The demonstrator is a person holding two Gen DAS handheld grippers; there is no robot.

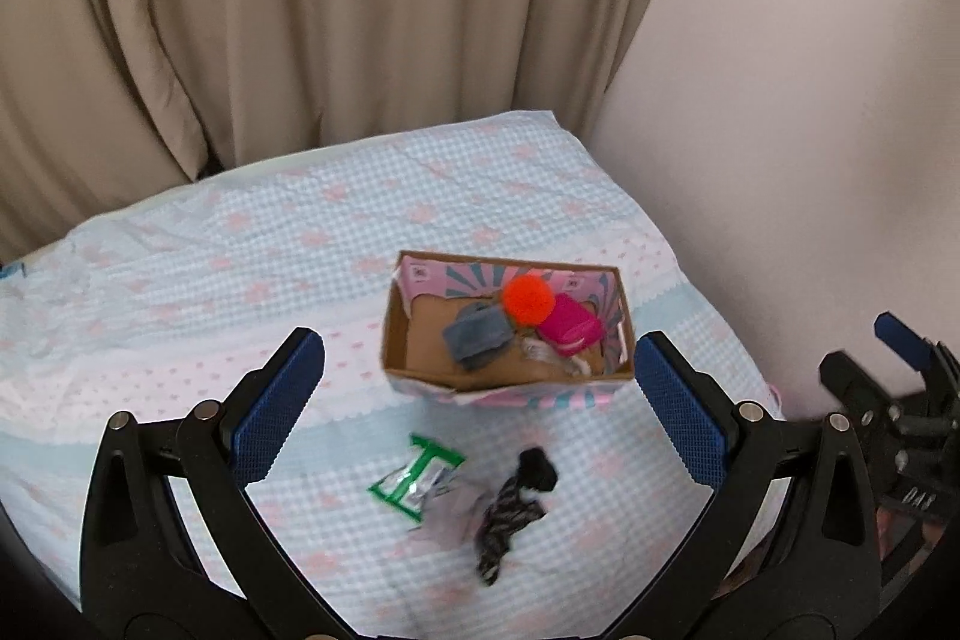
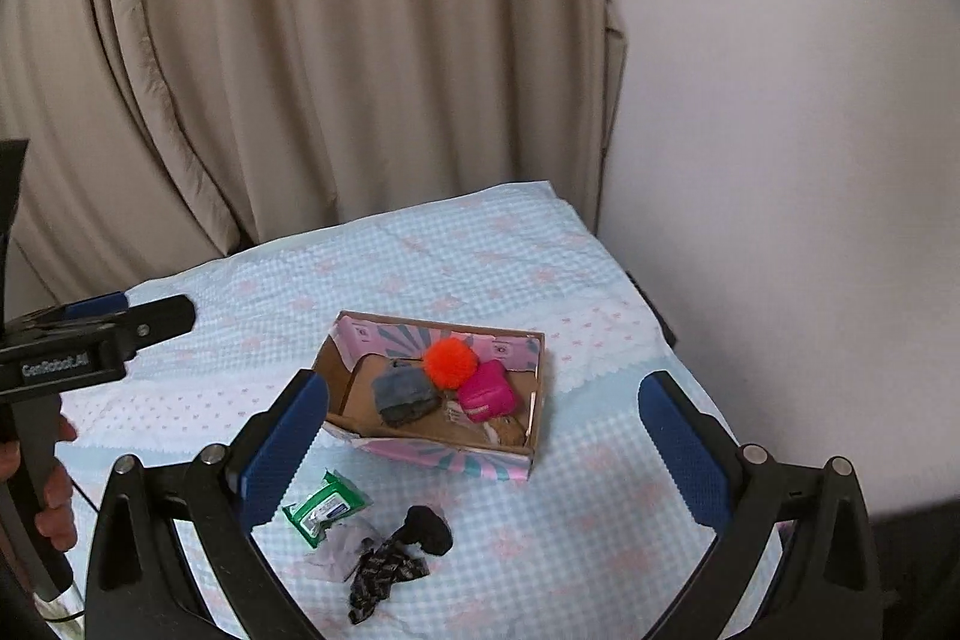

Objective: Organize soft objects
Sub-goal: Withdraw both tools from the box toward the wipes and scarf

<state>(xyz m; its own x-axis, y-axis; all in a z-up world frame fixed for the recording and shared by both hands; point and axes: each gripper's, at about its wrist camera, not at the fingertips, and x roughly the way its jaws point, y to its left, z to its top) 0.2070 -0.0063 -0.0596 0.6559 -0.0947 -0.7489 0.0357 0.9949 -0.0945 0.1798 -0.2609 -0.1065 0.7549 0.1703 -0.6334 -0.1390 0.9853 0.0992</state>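
Here, a shallow open cardboard box with pink and teal printed sides (image 1: 507,376) (image 2: 441,454) is sitting near the middle of a bed covered in a light blue gingham sheet with pink flowers (image 1: 240,268) (image 2: 420,256). Lying inside the box are a fluffy orange pom-pom ball (image 1: 527,300) (image 2: 450,363), a folded grey cloth (image 1: 478,335) (image 2: 403,393) just beside it, and a bright pink soft pouch (image 1: 570,331) (image 2: 487,391) touching the pom-pom on its other side. On the sheet in front of the box, a green wet-wipe packet (image 1: 415,478) (image 2: 324,507) is lying next to a crumpled pale lilac piece of fabric (image 1: 450,514) (image 2: 342,550), with a black and patterned sock-like bundle (image 1: 510,508) (image 2: 399,556) resting partly against that fabric. The left gripper (image 1: 480,400) is hovering above the sheet with its blue-padded fingers (image 1: 279,400) spread wide and holding nothing, the box and loose items appearing between them. The right gripper (image 2: 483,442) is likewise standing wide apart and empty, its blue pads (image 2: 684,448) framing the box. A beige curtain (image 1: 300,10) (image 2: 300,40) is hanging behind the bed beside a plain white wall (image 1: 780,100) (image 2: 780,100).
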